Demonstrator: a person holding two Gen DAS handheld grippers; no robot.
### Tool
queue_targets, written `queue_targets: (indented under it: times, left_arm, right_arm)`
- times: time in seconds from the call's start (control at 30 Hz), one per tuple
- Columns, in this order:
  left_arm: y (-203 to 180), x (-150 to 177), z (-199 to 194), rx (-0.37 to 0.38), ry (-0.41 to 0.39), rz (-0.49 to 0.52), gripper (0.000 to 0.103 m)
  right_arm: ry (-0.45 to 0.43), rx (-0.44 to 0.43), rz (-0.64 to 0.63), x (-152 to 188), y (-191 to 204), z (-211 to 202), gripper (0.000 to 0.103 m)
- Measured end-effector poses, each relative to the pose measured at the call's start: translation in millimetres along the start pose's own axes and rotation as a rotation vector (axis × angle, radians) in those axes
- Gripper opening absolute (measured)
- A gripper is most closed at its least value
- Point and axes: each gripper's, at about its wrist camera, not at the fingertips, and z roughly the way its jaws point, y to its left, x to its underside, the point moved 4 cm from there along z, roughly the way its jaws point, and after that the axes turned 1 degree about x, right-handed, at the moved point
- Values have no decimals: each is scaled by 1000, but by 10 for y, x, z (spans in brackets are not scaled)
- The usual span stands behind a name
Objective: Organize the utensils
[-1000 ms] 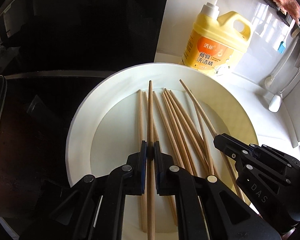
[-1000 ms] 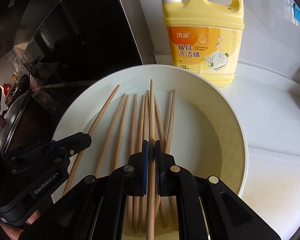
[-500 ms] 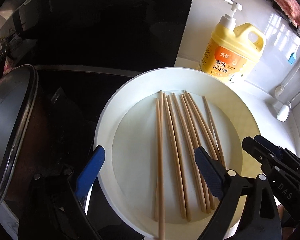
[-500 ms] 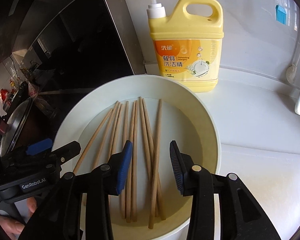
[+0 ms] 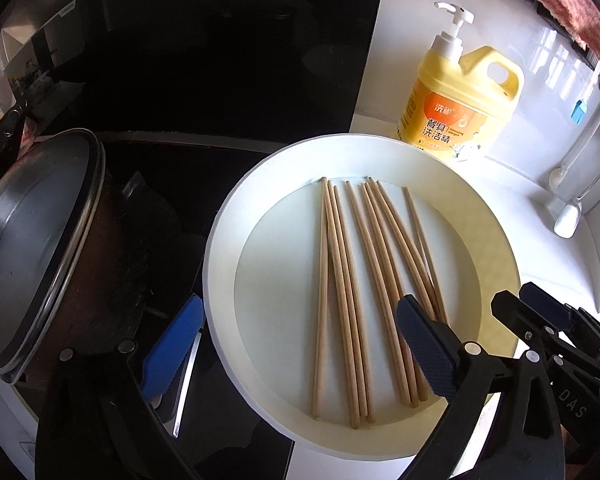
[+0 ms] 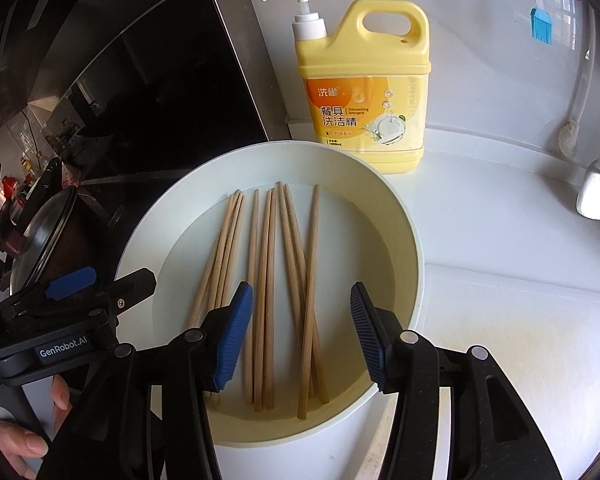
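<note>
Several wooden chopsticks point(image 5: 352, 280) lie roughly side by side in a round white basin point(image 5: 220, 240), pointing away from me. They also show in the right wrist view point(image 6: 268, 280) inside the basin point(image 6: 412, 264). My left gripper point(image 5: 300, 340) is wide open and empty above the basin's near edge. My right gripper point(image 6: 300, 332) is open and empty above the near ends of the chopsticks. The left gripper also shows at the left of the right wrist view point(image 6: 100, 286).
A yellow dish soap jug point(image 6: 364, 92) with a pump stands behind the basin on the white counter point(image 6: 520, 280). A lidded pot point(image 5: 32, 248) sits on the black hob at left. A spoon point(image 6: 594, 188) and brushes hang at right.
Both grippers were shut on a chopstick each. They have opened, let the chopsticks lie in the basin, and drawn back and up.
</note>
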Motion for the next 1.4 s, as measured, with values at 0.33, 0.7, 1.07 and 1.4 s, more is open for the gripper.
queue_targets:
  times: [0.33, 0.7, 1.07, 1.4]
  left_arm:
    - [-10, 48, -32, -8, 7, 8, 96]
    - [-16, 55, -98, -14, 4, 16, 96]
    - [-50, 42, -155, -25, 1, 22, 96]
    - [-58, 43, -178, -27, 0, 26, 96]
  right_arm:
    - [-11, 4, 7, 29, 5, -105, 52]
    - [-18, 0, 12, 52, 20, -162, 54]
    - [-10, 2, 20, 78, 7, -210, 55]
    - [-7, 1, 20, 100, -2, -240, 56]
